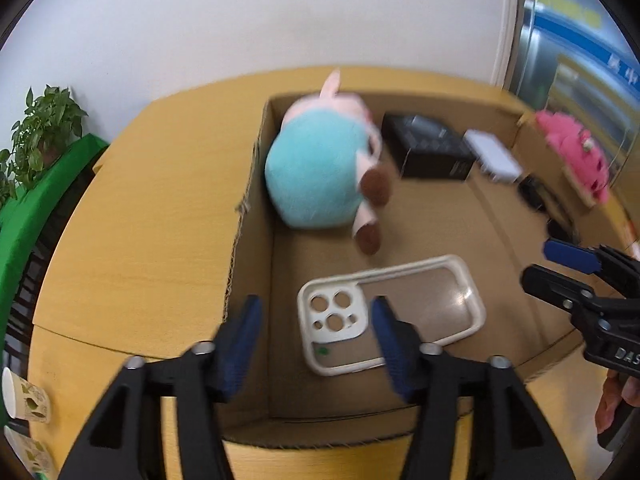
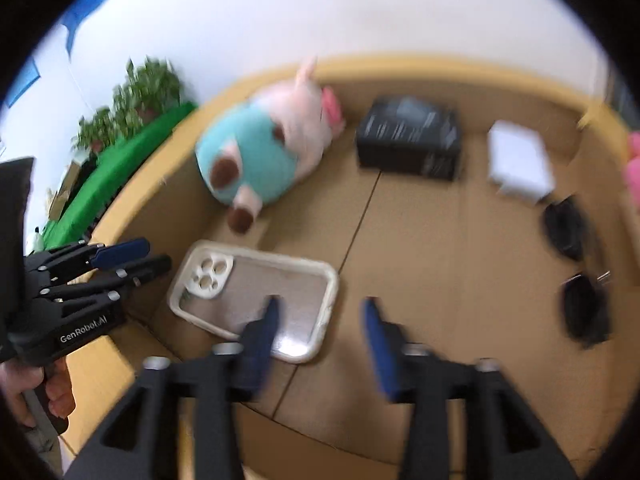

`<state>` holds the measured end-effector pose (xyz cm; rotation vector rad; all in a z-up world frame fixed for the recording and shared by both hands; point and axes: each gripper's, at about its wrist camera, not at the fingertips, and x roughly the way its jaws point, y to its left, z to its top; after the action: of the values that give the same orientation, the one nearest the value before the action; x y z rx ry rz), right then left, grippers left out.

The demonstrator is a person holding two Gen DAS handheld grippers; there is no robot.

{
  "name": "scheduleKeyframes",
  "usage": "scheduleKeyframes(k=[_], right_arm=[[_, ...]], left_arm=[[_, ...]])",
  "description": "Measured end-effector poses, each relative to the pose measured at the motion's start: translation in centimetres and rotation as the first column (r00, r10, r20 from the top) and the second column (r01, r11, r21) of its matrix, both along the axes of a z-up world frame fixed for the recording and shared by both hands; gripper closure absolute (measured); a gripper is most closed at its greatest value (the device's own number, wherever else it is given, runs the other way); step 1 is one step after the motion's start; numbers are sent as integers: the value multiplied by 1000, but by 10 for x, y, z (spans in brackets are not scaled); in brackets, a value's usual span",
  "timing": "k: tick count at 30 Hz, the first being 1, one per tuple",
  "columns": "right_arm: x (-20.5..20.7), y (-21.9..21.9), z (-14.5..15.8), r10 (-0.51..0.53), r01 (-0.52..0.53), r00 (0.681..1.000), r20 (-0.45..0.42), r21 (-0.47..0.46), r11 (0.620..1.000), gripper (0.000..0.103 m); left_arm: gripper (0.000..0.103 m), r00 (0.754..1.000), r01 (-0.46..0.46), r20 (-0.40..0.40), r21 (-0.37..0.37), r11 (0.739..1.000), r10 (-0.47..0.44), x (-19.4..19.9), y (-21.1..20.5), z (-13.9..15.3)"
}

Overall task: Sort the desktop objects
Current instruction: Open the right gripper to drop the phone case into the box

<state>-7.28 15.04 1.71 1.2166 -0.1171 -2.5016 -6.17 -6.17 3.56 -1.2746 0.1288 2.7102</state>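
Both grippers hang over an open cardboard box (image 1: 256,184) on a wooden desk, fingers apart and holding nothing. The left gripper (image 1: 316,344) straddles the camera end of a white phone case (image 1: 424,280) lying flat on the box floor; the right gripper (image 2: 320,336) hovers off the case's opposite end. A plush toy (image 1: 316,168) lies at 12 o'clock from the case, a black box (image 1: 432,148) at 1 o'clock. A clean pickup likely means pinching the raised rim, not the flat back.
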Motion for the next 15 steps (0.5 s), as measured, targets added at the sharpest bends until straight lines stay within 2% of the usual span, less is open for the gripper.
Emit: scheduleKeyframes(k=[1, 2, 4, 5, 7, 10, 13, 14, 15], right_arm=[[16, 11, 14, -28, 28, 997, -79, -2, 1000, 25], [26, 18, 22, -59, 60, 989, -133, 3, 998, 21], [48, 35, 35, -122, 128, 965, -234, 11, 992, 20], [63, 46, 37, -155, 165, 946, -285, 11, 986, 20], [83, 61, 30, -201, 216, 922, -330, 8, 976, 18], [91, 79, 15, -252, 266, 902, -350, -10, 964, 18], [86, 90, 1, -298, 315, 888, -349, -8, 949, 18], [88, 89, -1, -290, 316, 879, -378, 8, 949, 18], [87, 87, -3, -279, 317, 877, -391, 32, 948, 15]], left_arm=[[17, 998, 0, -60, 32, 1000, 2, 11, 0, 9], [11, 994, 2, -110, 60, 998, 5, 18, 1, 16], [2, 972, 29, -234, 147, 989, 6, 43, 6, 27], [0, 966, 34, -257, 167, 985, 11, 47, 8, 27], [0, 952, 30, -306, 201, 979, 33, 58, 20, 21], [0, 937, 16, -347, 161, 987, 41, 61, 44, 2], [0, 947, -14, -321, 62, 998, 33, 56, 67, -22], [0, 942, -29, -332, 49, 998, 43, 58, 71, -25], [0, 925, -41, -374, 62, 997, 62, 64, 71, -26]])
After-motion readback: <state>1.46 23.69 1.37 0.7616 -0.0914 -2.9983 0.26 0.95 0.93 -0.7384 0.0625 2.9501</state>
